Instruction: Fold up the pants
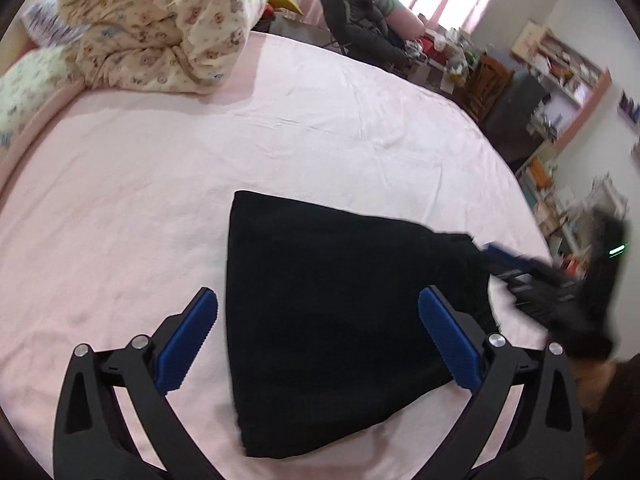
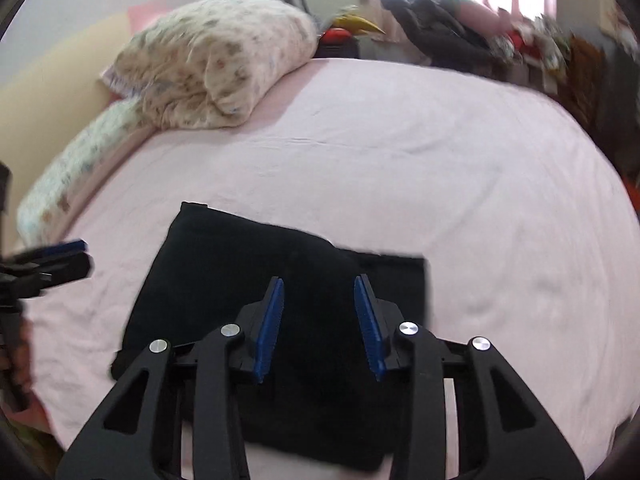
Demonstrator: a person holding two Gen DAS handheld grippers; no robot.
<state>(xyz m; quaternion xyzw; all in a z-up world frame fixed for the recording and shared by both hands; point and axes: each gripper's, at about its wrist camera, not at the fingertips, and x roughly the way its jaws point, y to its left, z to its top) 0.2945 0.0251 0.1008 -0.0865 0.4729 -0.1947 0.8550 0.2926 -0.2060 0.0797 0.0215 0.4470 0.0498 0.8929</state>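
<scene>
So the black pants were folded into a flat bundle on the pink bed, well short of the bunched-up floral blanket, long side running toward it. Left gripper was spread wide, holding nothing. Right gripper hung partly open over them, empty too.

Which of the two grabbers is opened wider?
The left gripper. Its blue fingers are spread as wide as the black pants, while the right gripper has only a narrow gap between its fingers.
</scene>
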